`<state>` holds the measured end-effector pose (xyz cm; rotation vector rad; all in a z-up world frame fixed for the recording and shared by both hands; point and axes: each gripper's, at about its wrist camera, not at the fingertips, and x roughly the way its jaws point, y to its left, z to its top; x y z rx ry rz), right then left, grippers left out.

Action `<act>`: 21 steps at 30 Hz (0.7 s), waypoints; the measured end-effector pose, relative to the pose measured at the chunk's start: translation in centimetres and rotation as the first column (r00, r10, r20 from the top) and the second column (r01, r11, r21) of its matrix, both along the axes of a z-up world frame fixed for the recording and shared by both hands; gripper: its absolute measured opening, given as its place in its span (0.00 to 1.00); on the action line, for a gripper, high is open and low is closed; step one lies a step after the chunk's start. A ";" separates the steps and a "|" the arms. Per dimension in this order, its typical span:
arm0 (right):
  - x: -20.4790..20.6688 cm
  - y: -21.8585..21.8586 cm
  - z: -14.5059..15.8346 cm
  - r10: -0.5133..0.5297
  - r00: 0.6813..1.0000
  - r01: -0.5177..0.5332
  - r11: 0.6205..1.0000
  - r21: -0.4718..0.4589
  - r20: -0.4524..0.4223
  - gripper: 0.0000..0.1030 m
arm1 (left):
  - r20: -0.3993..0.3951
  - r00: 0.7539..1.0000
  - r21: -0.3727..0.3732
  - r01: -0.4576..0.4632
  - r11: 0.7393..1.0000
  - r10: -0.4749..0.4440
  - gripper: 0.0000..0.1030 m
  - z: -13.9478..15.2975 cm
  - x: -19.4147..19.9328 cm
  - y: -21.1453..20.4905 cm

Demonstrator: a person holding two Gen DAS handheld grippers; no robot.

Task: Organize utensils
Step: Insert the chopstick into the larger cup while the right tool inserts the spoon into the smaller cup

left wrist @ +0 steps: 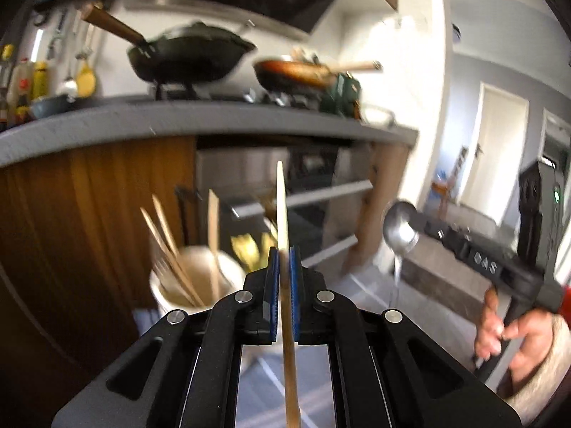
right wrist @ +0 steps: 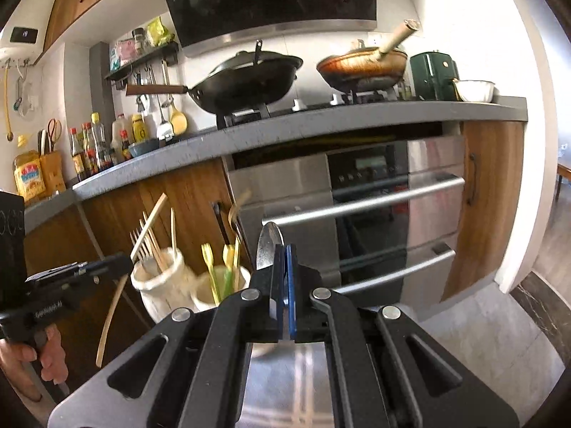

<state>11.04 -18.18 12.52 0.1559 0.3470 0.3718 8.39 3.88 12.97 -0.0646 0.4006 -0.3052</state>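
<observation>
Your left gripper [left wrist: 284, 285] is clamped on a flat wooden utensil [left wrist: 281, 210], probably a spatula or long chopstick-like paddle, seen edge-on: the blue pads [left wrist: 295, 278] pinch it partway along its length, so the pale tip stands up ahead and the handle runs back beneath the camera. Held at mid-shaft like this, either end could be dropped into a holder.

Your right gripper [right wrist: 284, 271] is closed tight on a metal spoon [right wrist: 267, 246], the bowl rising just above the pads and its handle trailing below, out of sight. From the left wrist view the same spoon [left wrist: 401, 228] shows bowl-up at the end of the tool.

Ahead and below stand two cream holders side by side. The left holder [right wrist: 157, 285] carries wooden forks and sticks [right wrist: 150, 242]; the right holder [right wrist: 210, 292] carries yellow and green plastic utensils [right wrist: 228, 264]. The sorting looks to go by material, so the wooden piece likely belongs in the left holder; where the spoon belongs I cannot tell. Behind them are cabinet fronts, a steel oven [right wrist: 374, 199] and the grey counter [right wrist: 321, 121] bearing a wok [right wrist: 246, 82].
</observation>
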 end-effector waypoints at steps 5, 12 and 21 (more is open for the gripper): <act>2.2 2.4 1.7 -0.001 0.999 0.001 1.000 -0.001 0.044 0.01 | 0.062 0.996 -0.082 -0.056 0.995 0.061 0.06 1.9 2.9 2.7; 4.6 4.3 3.4 -0.061 0.990 0.059 0.998 0.019 0.125 0.01 | 0.145 0.981 -0.112 -0.116 0.987 0.131 0.06 1.7 6.1 3.5; 6.3 5.9 1.7 -0.117 0.979 0.124 0.992 -0.031 0.169 0.01 | 0.223 0.960 -0.061 -0.162 0.985 0.172 0.06 0.0 7.5 2.5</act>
